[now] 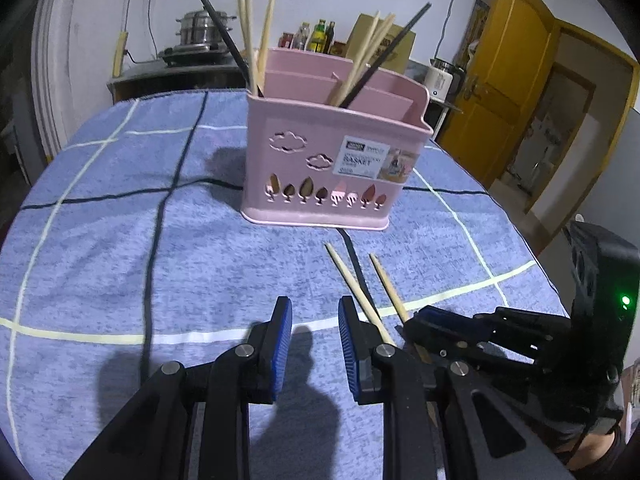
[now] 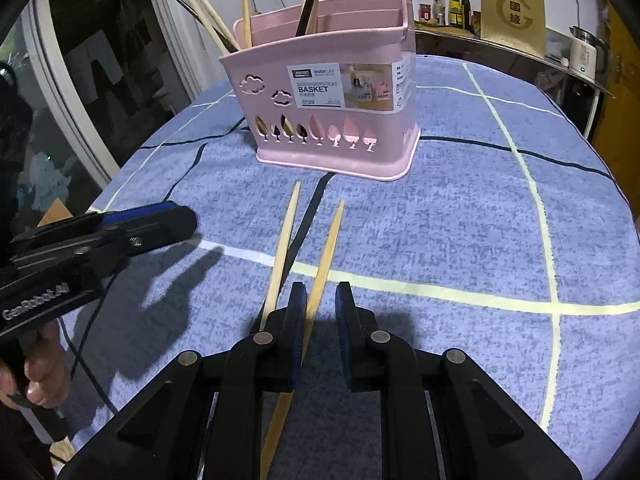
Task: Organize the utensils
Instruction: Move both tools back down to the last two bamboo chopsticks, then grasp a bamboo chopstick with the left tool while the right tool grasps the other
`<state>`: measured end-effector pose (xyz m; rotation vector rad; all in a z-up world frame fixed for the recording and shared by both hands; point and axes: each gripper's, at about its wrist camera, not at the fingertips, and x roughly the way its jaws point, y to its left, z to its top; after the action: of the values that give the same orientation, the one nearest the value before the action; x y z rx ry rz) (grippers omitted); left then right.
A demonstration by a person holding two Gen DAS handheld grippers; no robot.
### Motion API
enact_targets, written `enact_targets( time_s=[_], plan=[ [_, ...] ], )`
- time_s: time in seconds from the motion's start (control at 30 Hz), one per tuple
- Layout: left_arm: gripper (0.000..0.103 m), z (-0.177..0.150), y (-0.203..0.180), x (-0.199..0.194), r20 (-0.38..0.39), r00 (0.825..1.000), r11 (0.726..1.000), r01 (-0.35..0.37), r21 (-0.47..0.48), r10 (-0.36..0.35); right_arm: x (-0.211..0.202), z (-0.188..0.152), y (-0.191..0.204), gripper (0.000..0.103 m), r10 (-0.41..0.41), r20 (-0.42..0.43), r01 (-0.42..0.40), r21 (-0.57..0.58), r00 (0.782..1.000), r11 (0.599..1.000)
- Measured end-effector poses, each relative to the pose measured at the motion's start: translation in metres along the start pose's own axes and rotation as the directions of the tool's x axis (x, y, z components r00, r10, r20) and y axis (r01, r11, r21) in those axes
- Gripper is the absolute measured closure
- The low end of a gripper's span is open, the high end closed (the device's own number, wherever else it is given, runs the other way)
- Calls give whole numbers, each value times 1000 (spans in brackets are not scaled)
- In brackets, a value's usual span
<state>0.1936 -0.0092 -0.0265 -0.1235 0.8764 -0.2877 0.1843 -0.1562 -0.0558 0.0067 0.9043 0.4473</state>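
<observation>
While two bare wooden chopsticks (image 2: 316, 264) lie loose on the blue plaid tablecloth (image 2: 460, 232), both grippers hang low over the near part of the table. In the right wrist view the pair runs away from the camera toward the pink utensil basket (image 2: 336, 120), their far tips spread slightly and stopping short of its base. The right gripper (image 2: 320, 300) sits directly above their near ends: its fingers stand a small way apart with nothing pinched between the blue pads (image 2: 298, 344), and one chopstick passes under the gap while the other runs beneath the left-hand finger. Whether the pads touch the wood cannot be told. The left gripper (image 1: 315, 312) hovers just beside the sticks, its fingers likewise parted and empty, with only cloth and its own shadow between them. From the left wrist view the same two chopsticks (image 1: 362, 288) slant away past its right-hand finger, and the black body of the right gripper (image 1: 472, 332) reaches in over their near ends. A hand (image 2: 38, 372) wraps the left gripper's handle at the lower left of the right wrist view. The basket stands upright beyond the sticks, its compartments already holding several pale chopsticks (image 1: 250, 28) and dark ones (image 1: 384, 48) that lean outward above its rim.
</observation>
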Motion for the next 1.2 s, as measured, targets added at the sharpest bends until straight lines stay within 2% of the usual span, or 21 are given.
enact_targets(
  time_s=[0.23, 0.47, 0.67, 0.73, 0.8, 1.0, 1.2],
  plan=[
    [79, 6, -4, 28, -68, 997, 999, 29, -19, -31, -3, -2, -7, 93, -10, -3, 10, -18, 1000, 1000],
    [79, 11, -16, 53, -109, 994, 1000, 8, -11, -10, -10, -5, -22, 94, -10, -9, 10, -24, 1000, 1000],
    [80, 14, -33, 63, -83, 995, 994, -52, 98, 61, -14, -6, -33, 94, -10, -17, 9, -32, 1000, 999],
    [88, 14, -39, 66, -78, 993, 985, -79, 152, 91, -15, -5, -36, 94, -9, -21, 8, -28, 1000, 1000],
    [89, 14, -40, 66, -78, 992, 981, -80, 178, 95, -15, -3, -37, 93, -20, -24, 20, -30, 1000, 999],
    [97, 15, -26, 62, -89, 991, 974, -84, 211, 104, -4, 9, -34, 93, -52, -32, 50, -37, 998, 998],
    [97, 17, -9, 57, -97, 989, 977, -90, 194, 111, 9, 24, -35, 93, -71, -36, 69, -43, 997, 997]
  ],
)
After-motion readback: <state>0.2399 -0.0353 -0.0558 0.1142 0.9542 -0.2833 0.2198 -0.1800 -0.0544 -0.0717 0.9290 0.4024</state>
